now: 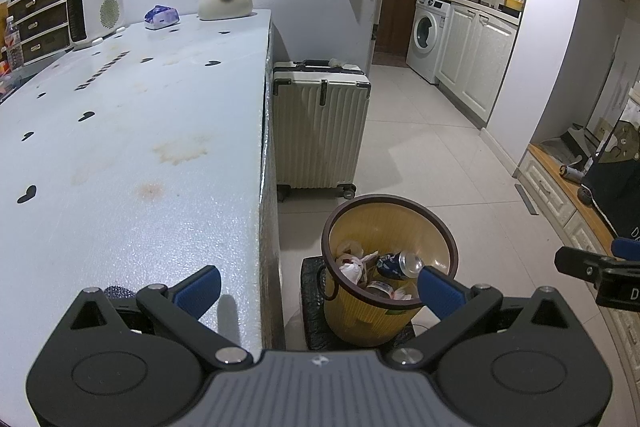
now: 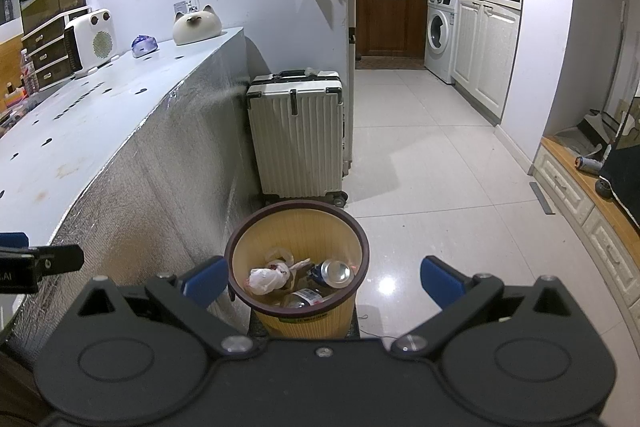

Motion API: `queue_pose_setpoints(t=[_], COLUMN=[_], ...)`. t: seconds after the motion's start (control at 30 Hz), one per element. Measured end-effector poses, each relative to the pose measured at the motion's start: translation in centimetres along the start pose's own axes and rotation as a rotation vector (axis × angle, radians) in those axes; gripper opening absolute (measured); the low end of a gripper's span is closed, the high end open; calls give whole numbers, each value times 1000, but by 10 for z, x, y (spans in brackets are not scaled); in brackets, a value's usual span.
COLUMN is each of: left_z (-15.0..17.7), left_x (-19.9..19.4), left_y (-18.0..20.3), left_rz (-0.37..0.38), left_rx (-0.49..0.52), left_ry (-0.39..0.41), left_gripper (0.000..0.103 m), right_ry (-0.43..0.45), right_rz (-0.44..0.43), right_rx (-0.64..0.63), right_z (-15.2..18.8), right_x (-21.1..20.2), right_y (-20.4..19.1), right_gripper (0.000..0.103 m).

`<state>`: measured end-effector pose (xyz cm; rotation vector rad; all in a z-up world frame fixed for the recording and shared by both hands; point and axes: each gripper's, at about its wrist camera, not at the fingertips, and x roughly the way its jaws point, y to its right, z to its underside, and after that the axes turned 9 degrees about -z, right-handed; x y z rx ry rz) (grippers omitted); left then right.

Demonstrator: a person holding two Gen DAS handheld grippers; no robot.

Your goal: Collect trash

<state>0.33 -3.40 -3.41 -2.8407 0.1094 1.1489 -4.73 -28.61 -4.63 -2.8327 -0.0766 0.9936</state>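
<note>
Your left wrist view looks down along the table (image 1: 140, 147) edge, your right faces the floor beside it; both share the nearby bin (image 1: 390, 223) and suitcase (image 2: 296, 131).

suitcase (image 2: 296, 135) upright beside table (image 1: 132, 131) | heater (image 1: 94, 11), cat figure (image 1: 225, 3) on top | washing machine (image 1: 426, 31)

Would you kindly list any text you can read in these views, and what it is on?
".AI": on the left gripper body, cut off at the frame edge.
"D": on the right gripper body, cut off.
Bin label: too small.
Bottle label in the bin: blurred.
Table print: unreadable.
</note>
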Motion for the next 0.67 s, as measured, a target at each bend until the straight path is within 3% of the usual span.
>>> queue_pose_setpoints(t=[0.67], left_z=[0], left_x=[-1], left_y=[0], left_rz=[-3], left_rx=[-2], left_ry=[-3], left_gripper=[103], right_ry=[-1], right_rz=[0], right_rx=[0], right_z=[0], right_x=[0], right_y=[0], right_gripper=[103])
